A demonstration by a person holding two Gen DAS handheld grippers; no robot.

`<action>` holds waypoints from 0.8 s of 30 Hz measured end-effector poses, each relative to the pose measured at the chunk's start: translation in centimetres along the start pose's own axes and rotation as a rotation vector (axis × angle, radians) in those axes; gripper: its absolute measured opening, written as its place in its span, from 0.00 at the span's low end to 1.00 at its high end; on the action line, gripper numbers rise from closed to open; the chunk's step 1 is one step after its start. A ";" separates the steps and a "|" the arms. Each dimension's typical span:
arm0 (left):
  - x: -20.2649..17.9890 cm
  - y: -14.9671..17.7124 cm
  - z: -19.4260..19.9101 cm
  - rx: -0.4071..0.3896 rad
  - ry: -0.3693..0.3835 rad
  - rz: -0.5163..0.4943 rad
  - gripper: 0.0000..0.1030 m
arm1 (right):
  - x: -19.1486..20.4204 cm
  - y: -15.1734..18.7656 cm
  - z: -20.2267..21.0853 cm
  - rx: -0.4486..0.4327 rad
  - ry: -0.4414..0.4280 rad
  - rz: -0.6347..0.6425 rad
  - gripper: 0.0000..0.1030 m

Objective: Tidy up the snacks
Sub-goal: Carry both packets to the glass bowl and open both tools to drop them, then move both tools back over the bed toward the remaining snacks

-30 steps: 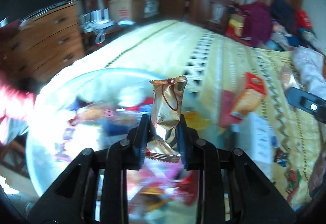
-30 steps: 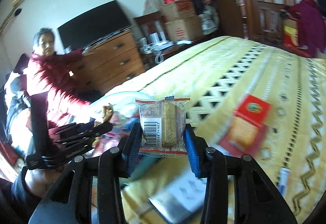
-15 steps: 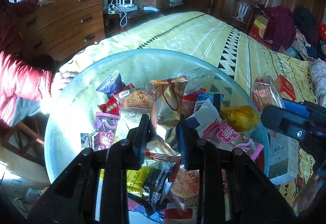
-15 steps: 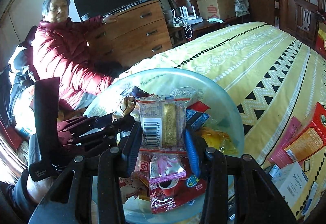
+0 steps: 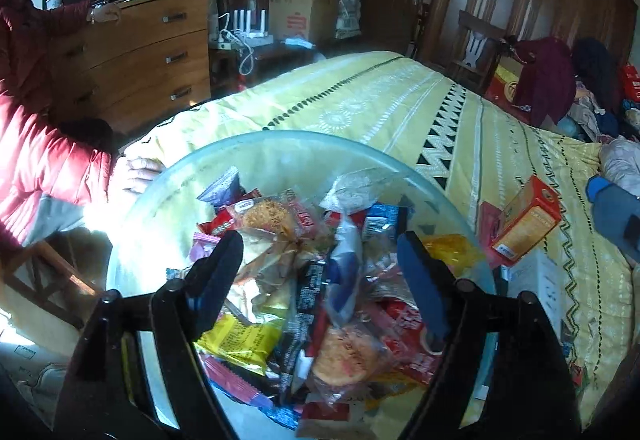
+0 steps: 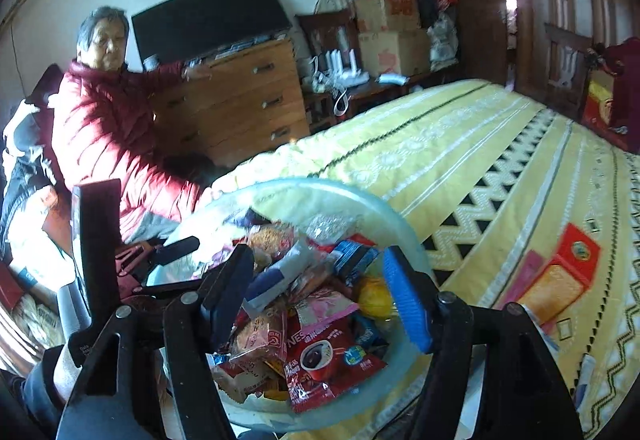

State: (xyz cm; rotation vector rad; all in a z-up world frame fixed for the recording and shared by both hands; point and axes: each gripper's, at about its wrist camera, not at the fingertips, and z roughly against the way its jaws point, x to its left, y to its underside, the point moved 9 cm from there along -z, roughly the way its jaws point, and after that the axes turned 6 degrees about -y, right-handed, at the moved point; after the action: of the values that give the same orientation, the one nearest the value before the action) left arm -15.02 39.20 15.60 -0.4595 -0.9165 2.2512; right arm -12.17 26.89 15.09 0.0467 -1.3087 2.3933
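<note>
Both packets are leaving the jaws: a second ago each gripper was clenching a wrapped snack, and now both are spreading over the bowl (image 5: 280,144) with nothing pressed between the pads. Through the left wrist camera, the left gripper (image 5: 320,264) is opening above the snack pile (image 5: 304,280), which is lying directly below and ahead; an orange box (image 5: 528,228) is waiting on the bed (image 5: 400,100) to its right. Through the right wrist camera, the right gripper (image 6: 320,288) is likewise releasing over the pile, and that box (image 6: 556,280) is sitting nearer this hand, long axis slanting away.
</note>
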 end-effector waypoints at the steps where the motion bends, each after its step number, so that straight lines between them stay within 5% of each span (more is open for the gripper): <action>1: -1.1 -0.3 0.9 -0.006 0.025 -0.024 0.78 | 0.1 -0.4 1.7 -0.036 0.020 0.006 0.85; 6: -6.7 -1.8 6.1 -0.116 0.084 -0.127 0.90 | -0.5 -2.1 11.7 -0.238 0.188 0.039 1.00; 9: -9.9 -2.3 9.2 -0.181 0.113 -0.186 0.90 | -1.5 -2.0 16.8 -0.306 0.286 0.044 1.00; 15: -16.2 -2.2 14.4 -0.286 0.169 -0.307 0.90 | -3.2 -0.4 24.7 -0.362 0.418 0.032 1.00; 24: -21.6 -0.5 17.7 -0.333 0.225 -0.409 0.91 | -5.5 2.5 33.2 -0.418 0.524 -0.028 1.00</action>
State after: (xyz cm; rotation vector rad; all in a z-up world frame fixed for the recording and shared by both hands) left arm -8.56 16.06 29.80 -0.5976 -1.1524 1.6500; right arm -13.48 -3.15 30.46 -0.6295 -1.4822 1.8726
